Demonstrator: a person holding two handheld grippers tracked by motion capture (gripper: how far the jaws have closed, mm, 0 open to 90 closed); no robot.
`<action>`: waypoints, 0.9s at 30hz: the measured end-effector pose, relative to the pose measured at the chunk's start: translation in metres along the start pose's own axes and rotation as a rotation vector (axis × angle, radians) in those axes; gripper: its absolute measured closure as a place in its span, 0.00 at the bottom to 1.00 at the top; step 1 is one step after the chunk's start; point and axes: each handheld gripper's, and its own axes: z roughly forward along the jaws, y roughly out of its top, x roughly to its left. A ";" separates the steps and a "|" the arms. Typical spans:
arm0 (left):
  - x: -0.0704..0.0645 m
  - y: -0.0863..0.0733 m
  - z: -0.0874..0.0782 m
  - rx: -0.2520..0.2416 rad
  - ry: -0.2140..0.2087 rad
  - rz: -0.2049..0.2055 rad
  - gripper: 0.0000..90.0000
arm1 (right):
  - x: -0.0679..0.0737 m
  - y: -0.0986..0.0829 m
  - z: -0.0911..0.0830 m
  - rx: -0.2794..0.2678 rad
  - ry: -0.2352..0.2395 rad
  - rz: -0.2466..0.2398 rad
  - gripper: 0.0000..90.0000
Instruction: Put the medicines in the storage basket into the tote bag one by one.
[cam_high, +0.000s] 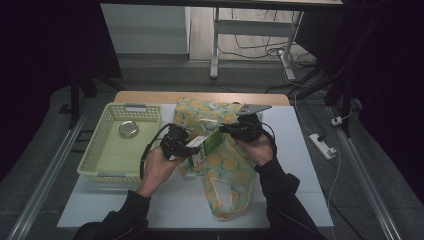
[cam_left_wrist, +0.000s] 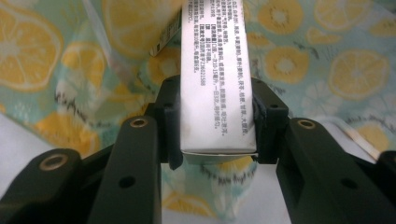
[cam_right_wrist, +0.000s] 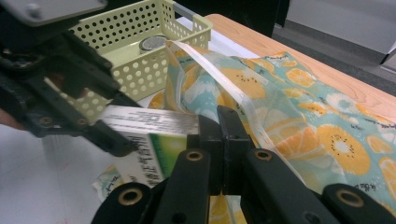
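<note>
Left gripper view showed the left tool (cam_left_wrist: 217, 123) pinching a white, green-ended box (cam_left_wrist: 217, 79); the right tool (cam_right_wrist: 223, 140) clamped the fruit-print bag (cam_right_wrist: 299, 107).

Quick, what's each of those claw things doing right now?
Left gripper: jaws closed on the box.
Right gripper: jaws closed, pinching the bag's handle strap.

One box (cam_high: 206, 145) sits over one fruit-print bag (cam_high: 220, 165) on the worktop (cam_high: 300, 165). Left of the bag stands one basket (cam_high: 100, 165), with one round tin (cam_high: 128, 129) inside. Two grippers, left (cam_high: 192, 148) and right (cam_high: 226, 128), meet at the box.
</note>
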 end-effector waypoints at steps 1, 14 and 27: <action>0.001 0.002 0.002 -0.003 0.003 -0.001 0.68 | 0.000 0.000 0.000 0.000 0.002 0.001 1.00; 0.007 0.027 0.029 -0.033 0.026 -0.005 0.68 | -0.001 -0.001 0.001 0.004 0.003 0.005 1.00; 0.020 0.035 0.045 -0.077 0.057 -0.022 0.68 | -0.003 -0.003 0.004 0.020 -0.003 0.012 1.00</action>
